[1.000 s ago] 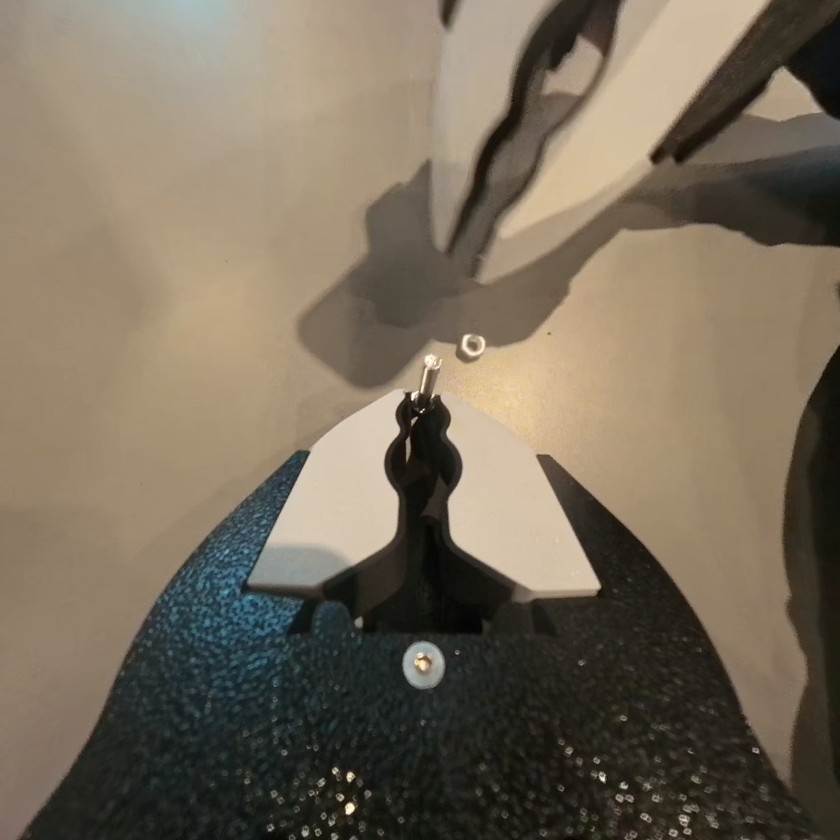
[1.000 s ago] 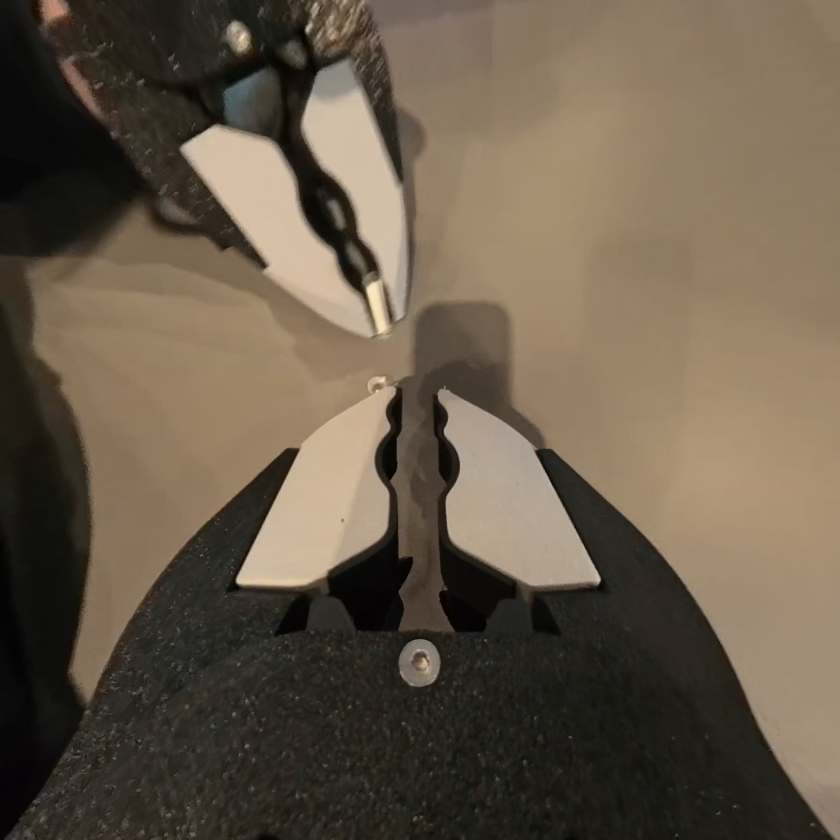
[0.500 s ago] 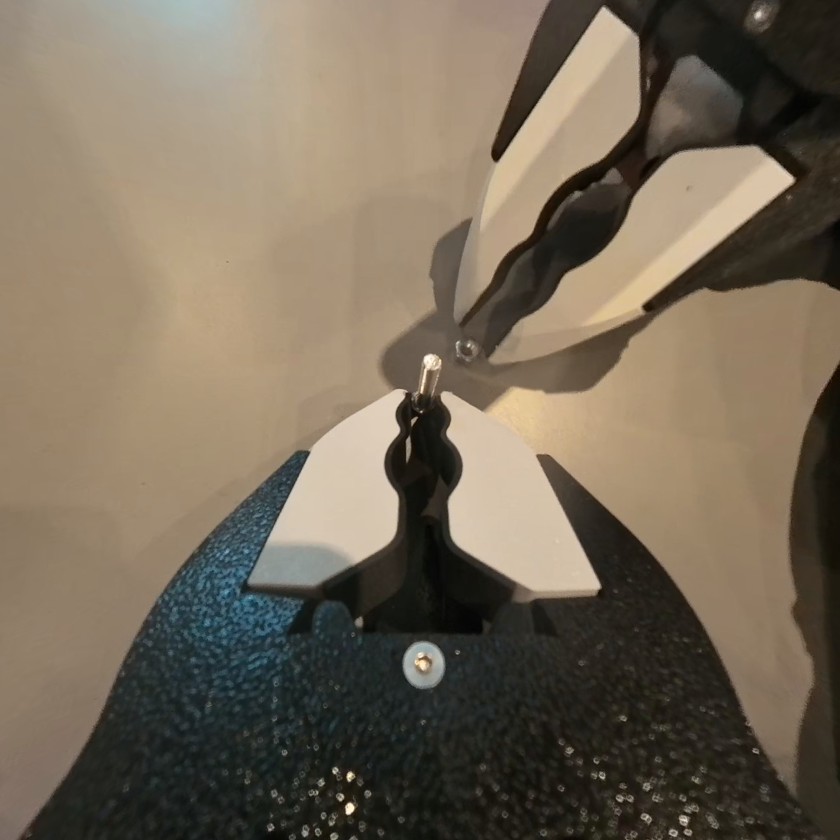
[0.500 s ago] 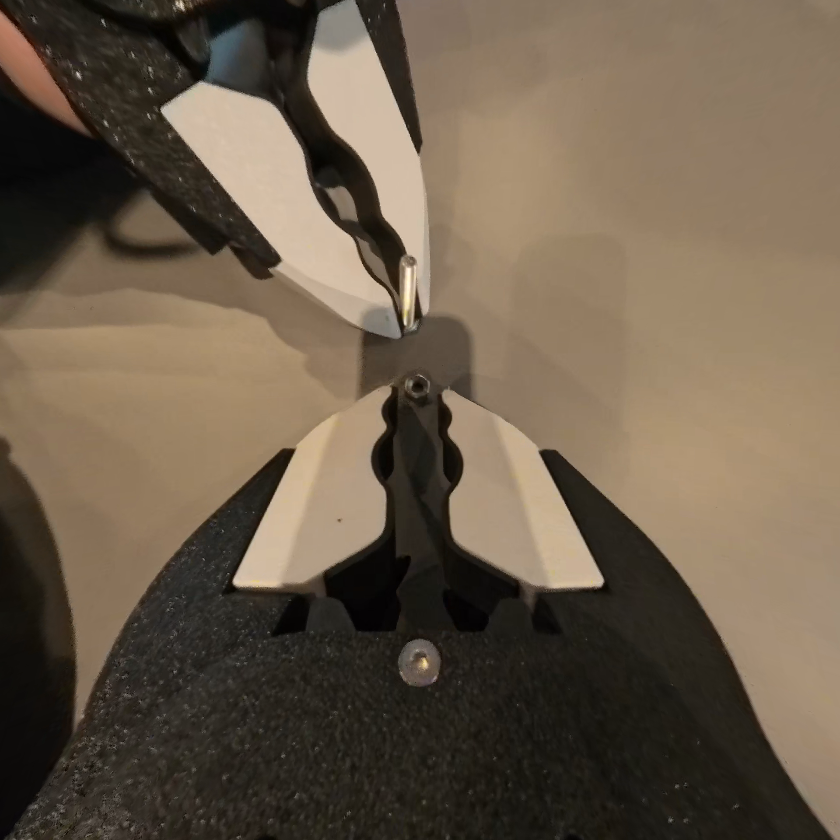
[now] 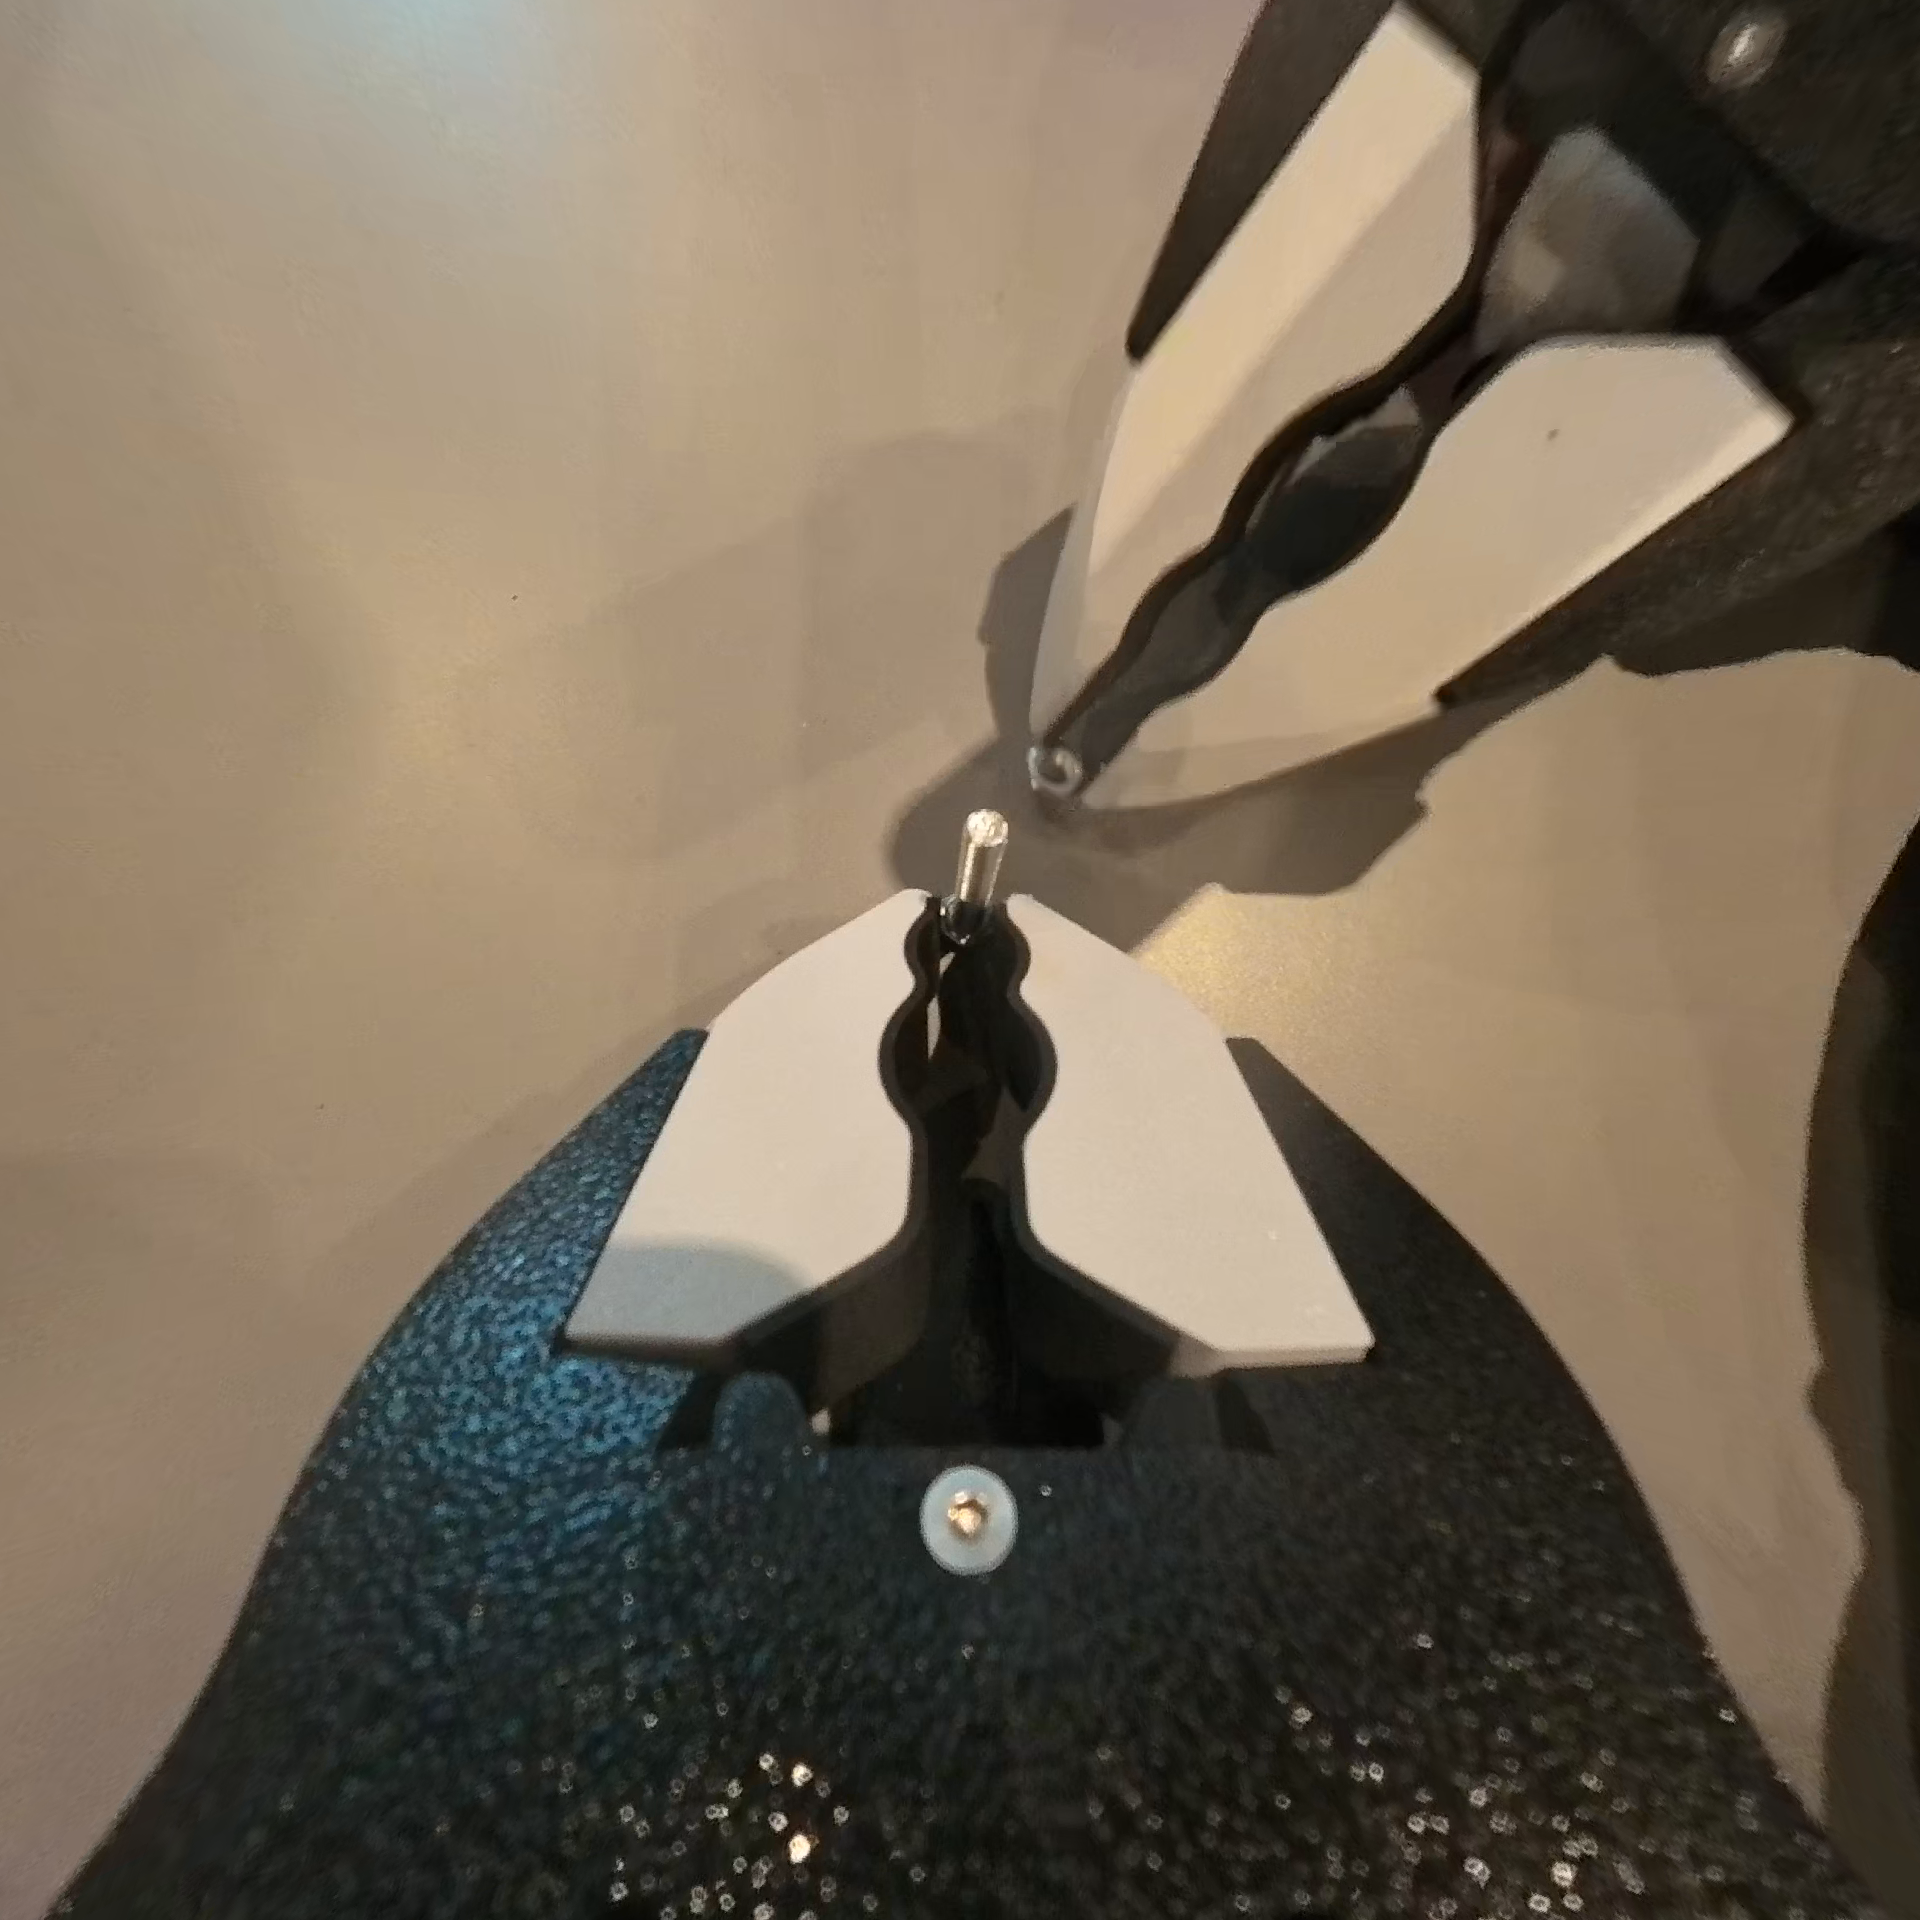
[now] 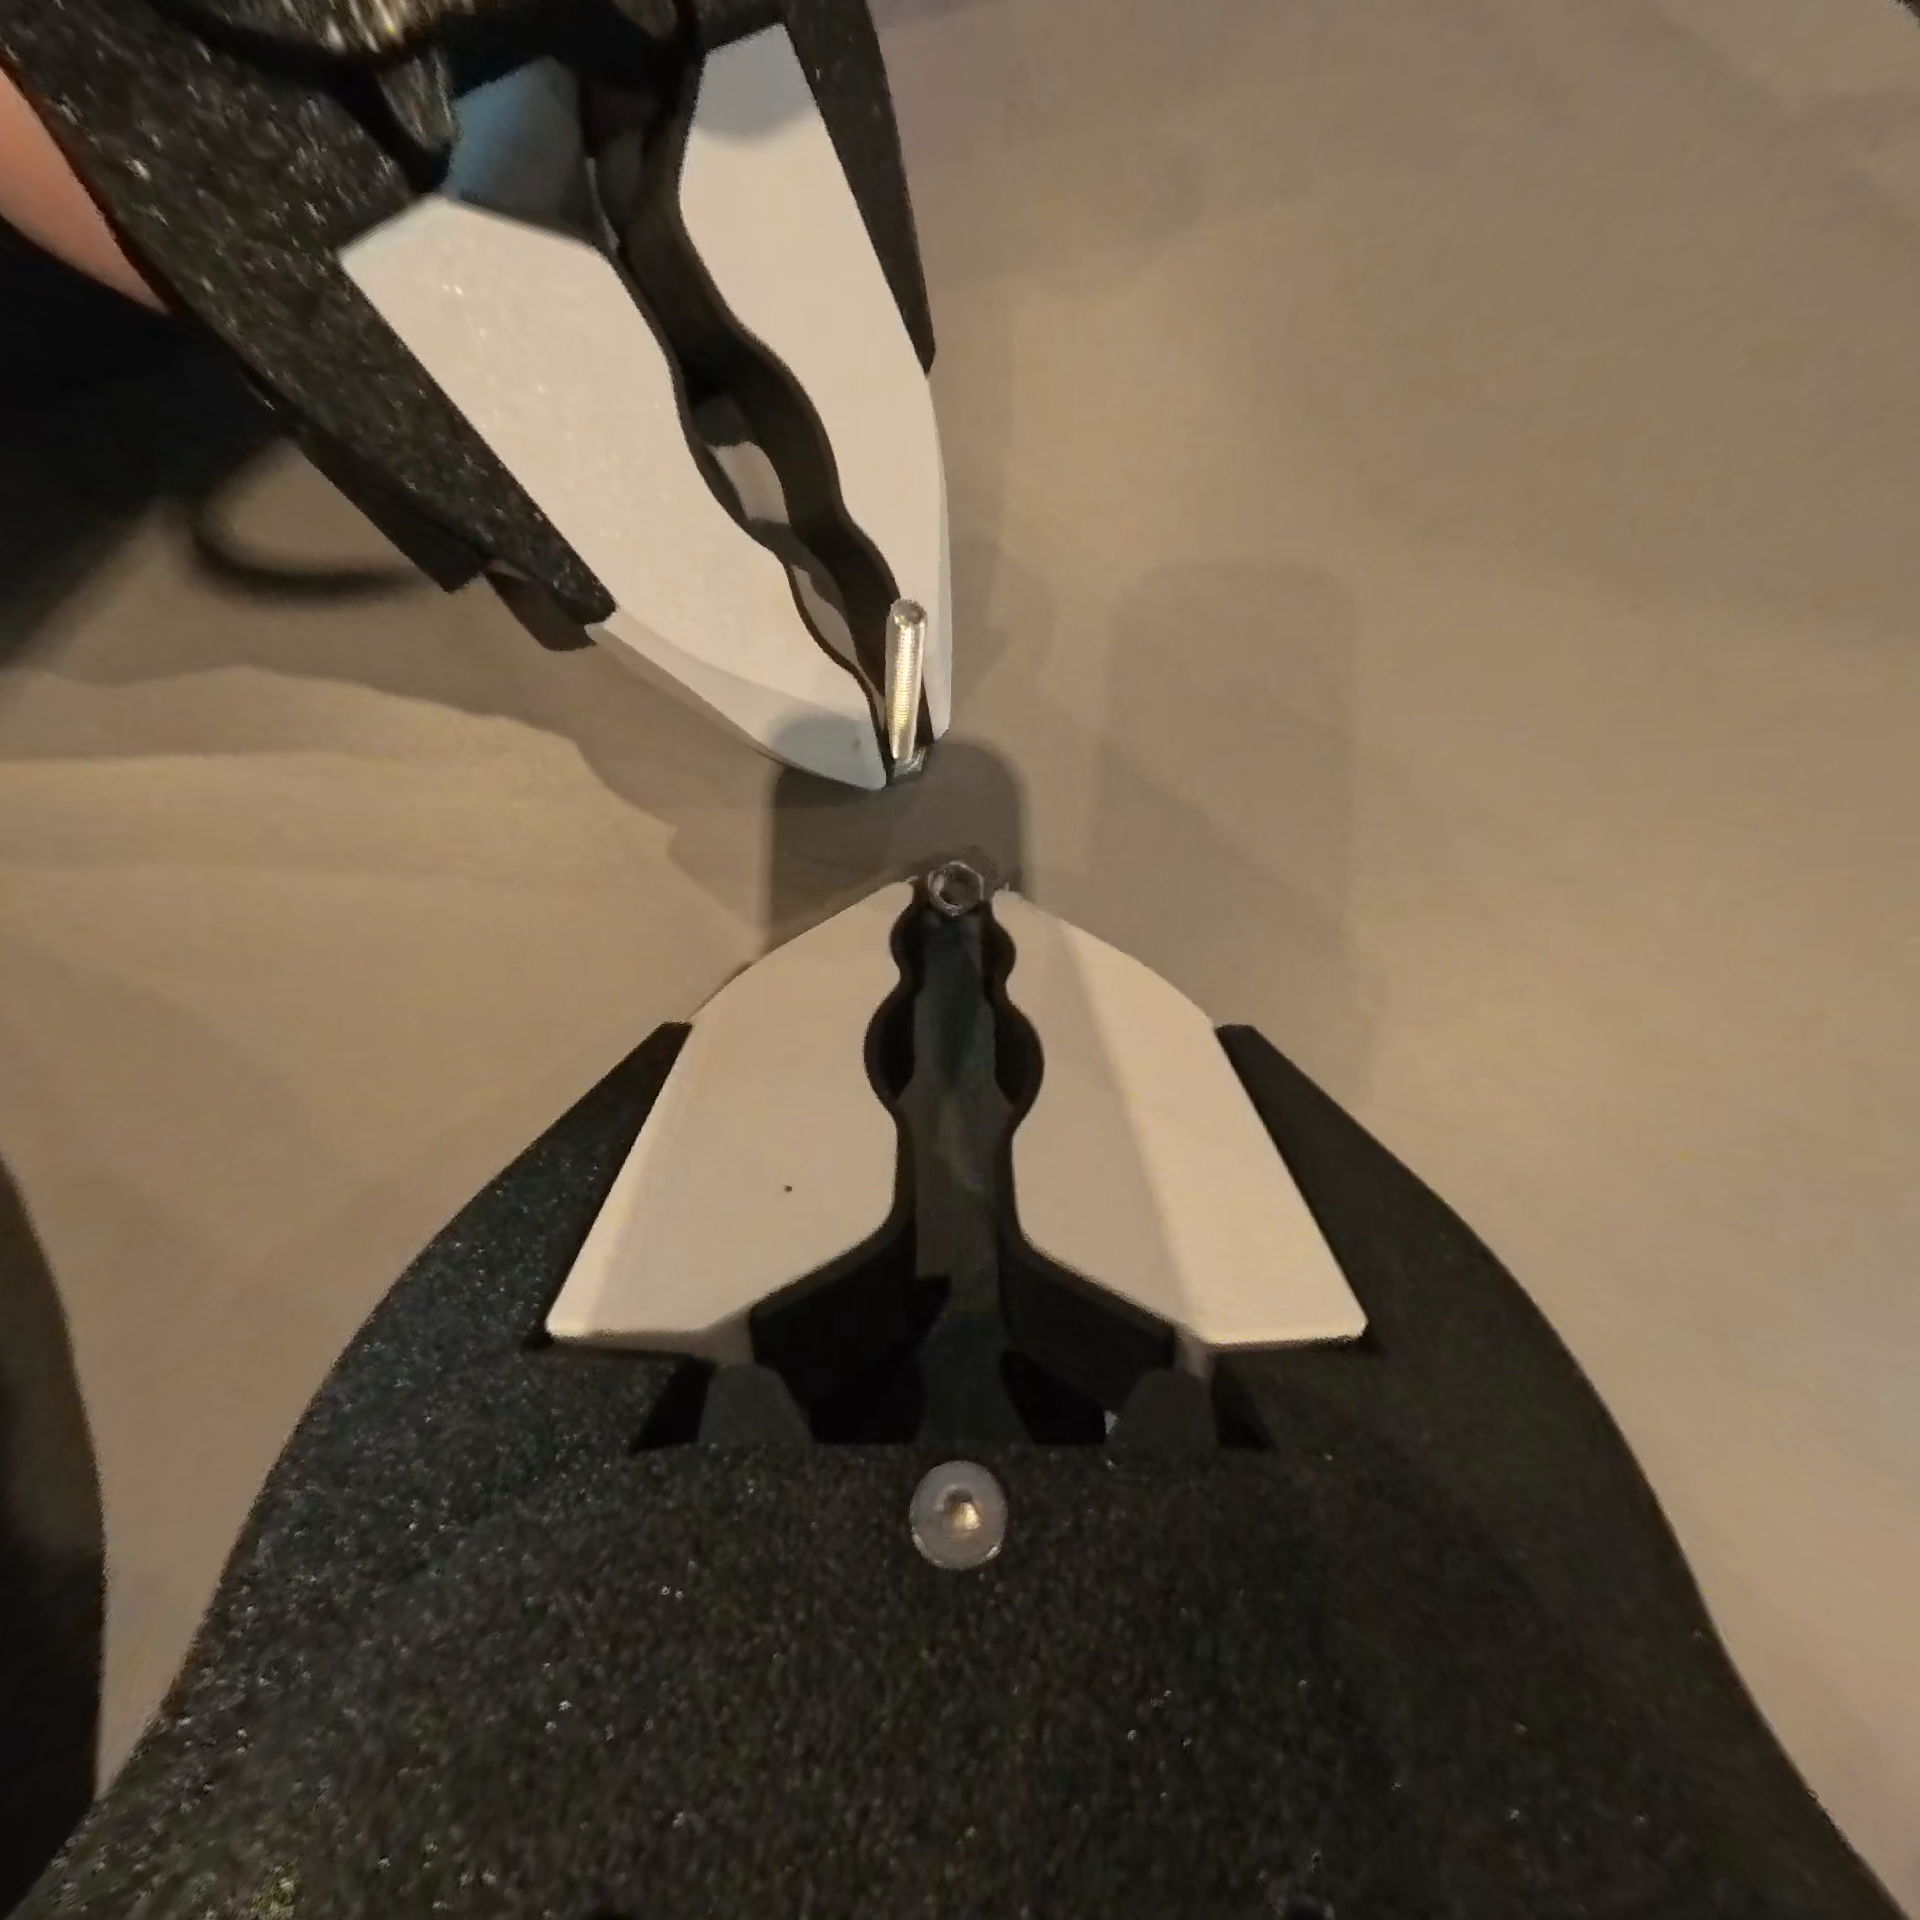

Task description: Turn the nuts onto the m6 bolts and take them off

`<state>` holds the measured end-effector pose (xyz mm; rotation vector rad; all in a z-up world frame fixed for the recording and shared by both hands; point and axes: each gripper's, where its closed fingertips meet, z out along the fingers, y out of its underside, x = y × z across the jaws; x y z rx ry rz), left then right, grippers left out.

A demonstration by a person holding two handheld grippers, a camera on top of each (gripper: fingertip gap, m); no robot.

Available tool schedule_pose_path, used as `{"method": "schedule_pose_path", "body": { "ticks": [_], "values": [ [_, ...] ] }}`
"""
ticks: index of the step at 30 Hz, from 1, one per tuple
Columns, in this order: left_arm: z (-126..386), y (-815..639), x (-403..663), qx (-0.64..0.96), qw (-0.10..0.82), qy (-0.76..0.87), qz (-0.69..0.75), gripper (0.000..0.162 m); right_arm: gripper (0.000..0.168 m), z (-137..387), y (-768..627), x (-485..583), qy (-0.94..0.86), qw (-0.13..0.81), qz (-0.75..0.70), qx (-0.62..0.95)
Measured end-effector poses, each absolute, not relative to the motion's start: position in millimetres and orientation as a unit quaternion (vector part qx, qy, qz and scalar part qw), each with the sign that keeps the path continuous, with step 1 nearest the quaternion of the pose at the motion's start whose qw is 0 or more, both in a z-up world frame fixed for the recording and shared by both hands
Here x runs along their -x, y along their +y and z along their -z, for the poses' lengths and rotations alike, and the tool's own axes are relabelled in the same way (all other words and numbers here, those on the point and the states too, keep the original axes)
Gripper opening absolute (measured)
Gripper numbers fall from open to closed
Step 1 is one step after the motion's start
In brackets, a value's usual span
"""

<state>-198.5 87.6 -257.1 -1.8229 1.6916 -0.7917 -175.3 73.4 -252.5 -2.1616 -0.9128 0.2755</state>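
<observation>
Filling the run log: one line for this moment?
left hand-held gripper: shut on bolt | right hand-held gripper: shut on nut | nut off bolt, apart

bolt near nut, both above table

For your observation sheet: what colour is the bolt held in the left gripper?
Shiny silver metal bolt, clearest in the right wrist view.
</observation>
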Motion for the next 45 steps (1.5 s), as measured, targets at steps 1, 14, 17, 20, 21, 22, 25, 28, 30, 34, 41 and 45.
{"method": "schedule_pose_path", "body": {
  "ticks": [1, 14, 17, 20, 21, 22, 25, 28, 30, 34, 41, 45],
  "values": [
    [257.1, 87.5, 198.5, 0.674, 0.263, 0.626, 0.292, 0.009, 0.009, 246.6, 74.7, 175.8, -0.359, 0.388, -0.113, 0.842],
    [257.2, 87.1, 198.4, 0.673, 0.264, 0.628, 0.289, 0.009, 0.009, 209.3, 86.3, 205.1, -0.435, 0.352, -0.137, 0.817],
    [257.1, 87.1, 198.4, 0.673, 0.264, 0.628, 0.289, 0.009, 0.009, 212.1, 84.4, 204.7, -0.444, 0.33, -0.133, 0.822],
    [257.2, 87.1, 198.5, 0.673, 0.265, 0.628, 0.288, 0.009, 0.009, 211.3, 85.8, 204.1, -0.447, 0.326, -0.126, 0.823],
    [257.2, 87.1, 198.5, 0.673, 0.265, 0.629, 0.287, 0.009, 0.009, 211.4, 86.0, 204.2, -0.448, 0.324, -0.125, 0.824],
    [257.2, 87.1, 198.5, 0.673, 0.265, 0.629, 0.287, 0.009, 0.009, 211.9, 86.0, 204.0, -0.449, 0.32, -0.125, 0.825],
    [257.2, 87.0, 198.6, 0.673, 0.264, 0.628, 0.288, 0.009, 0.01, 214.6, 85.4, 203.6, -0.452, 0.312, -0.125, 0.826],
    [257.2, 87.1, 198.5, 0.673, 0.264, 0.628, 0.288, 0.009, 0.01, 214.5, 86.0, 203.8, -0.446, 0.315, -0.131, 0.827],
    [257.2, 87.0, 198.6, 0.673, 0.264, 0.628, 0.288, 0.009, 0.01, 215.5, 86.3, 202.2, -0.444, 0.313, -0.128, 0.83],
    [257.2, 86.7, 198.5, 0.672, 0.264, 0.629, 0.288, 0.009, 0.01, 216.1, 85.5, 202.3, -0.442, 0.314, -0.132, 0.83],
    [257.2, 86.7, 198.6, 0.672, 0.263, 0.629, 0.289, 0.009, 0.01, 216.2, 85.8, 202.7, -0.442, 0.318, -0.132, 0.828],
    [257.1, 86.6, 198.6, 0.672, 0.263, 0.628, 0.289, 0.009, 0.013, 216.8, 85.4, 201.8, -0.44, 0.322, -0.13, 0.828]
  ]
}}
